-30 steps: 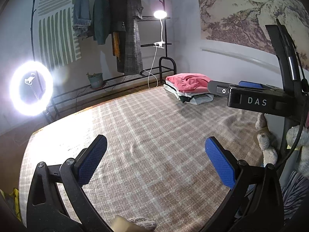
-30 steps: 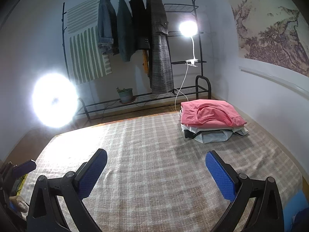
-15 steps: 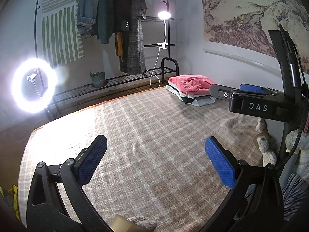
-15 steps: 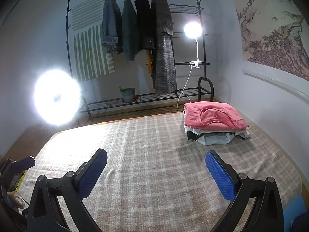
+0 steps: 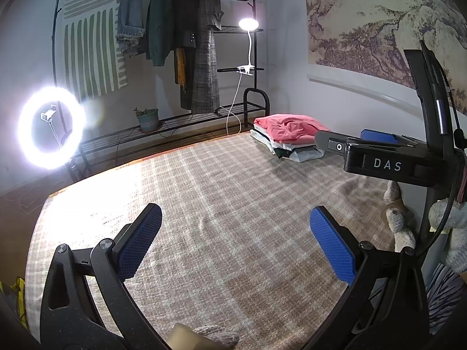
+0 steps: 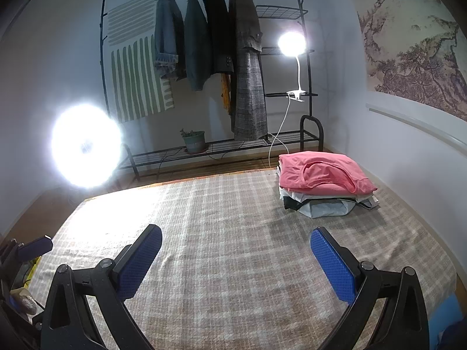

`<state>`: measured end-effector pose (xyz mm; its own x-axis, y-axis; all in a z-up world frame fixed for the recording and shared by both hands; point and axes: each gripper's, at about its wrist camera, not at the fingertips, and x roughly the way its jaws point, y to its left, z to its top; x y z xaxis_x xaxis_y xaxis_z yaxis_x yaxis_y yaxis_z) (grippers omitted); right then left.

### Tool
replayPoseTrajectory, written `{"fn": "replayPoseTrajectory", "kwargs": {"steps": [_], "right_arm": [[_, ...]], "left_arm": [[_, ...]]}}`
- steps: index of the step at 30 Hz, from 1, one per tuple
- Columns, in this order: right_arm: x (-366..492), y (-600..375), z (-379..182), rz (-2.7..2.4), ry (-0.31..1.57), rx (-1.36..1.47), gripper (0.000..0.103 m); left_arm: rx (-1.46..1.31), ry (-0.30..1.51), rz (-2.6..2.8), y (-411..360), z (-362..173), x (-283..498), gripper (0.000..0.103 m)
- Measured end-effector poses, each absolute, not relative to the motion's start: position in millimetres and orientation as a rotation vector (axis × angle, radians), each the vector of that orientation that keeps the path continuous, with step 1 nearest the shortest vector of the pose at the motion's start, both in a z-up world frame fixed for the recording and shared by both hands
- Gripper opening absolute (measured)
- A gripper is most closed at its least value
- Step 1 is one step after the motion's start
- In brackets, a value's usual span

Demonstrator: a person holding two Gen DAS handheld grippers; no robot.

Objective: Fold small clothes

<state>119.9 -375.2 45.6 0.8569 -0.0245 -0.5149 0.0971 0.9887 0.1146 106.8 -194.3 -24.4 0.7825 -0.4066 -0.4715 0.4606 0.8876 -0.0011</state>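
A stack of folded small clothes with a pink top garment [image 6: 322,173] lies at the far right of the plaid bed cover [image 6: 233,233]; it also shows in the left wrist view [image 5: 287,129]. My left gripper [image 5: 235,233] is open and empty, held above the cover. My right gripper [image 6: 236,252] is open and empty, well short of the stack. The right gripper's black body, marked DAS [image 5: 388,163], crosses the right side of the left wrist view, just in front of the stack.
A clothes rack [image 6: 221,67] with hanging coats stands past the bed's far edge, with a potted plant [image 6: 194,140] and a clip lamp [image 6: 292,45]. A ring light [image 5: 49,127] glares at the left. Stuffed toys [image 5: 402,224] sit by the right wall.
Both views have shifted slightly, with the rack and the stack sliding a little to the right in each view. Both grippers stay open and empty.
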Motion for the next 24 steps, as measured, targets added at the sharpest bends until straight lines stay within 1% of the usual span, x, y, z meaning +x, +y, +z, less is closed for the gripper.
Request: {"fn": "replayPoseTrajectory", "kwargs": {"steps": [24], "right_arm": [[122.3, -374.6, 42.6, -0.058, 0.548, 0.154, 0.103]], "left_arm": [[0.118, 0.464, -0.445, -196.9, -19.6, 101.7, 0.103]]}}
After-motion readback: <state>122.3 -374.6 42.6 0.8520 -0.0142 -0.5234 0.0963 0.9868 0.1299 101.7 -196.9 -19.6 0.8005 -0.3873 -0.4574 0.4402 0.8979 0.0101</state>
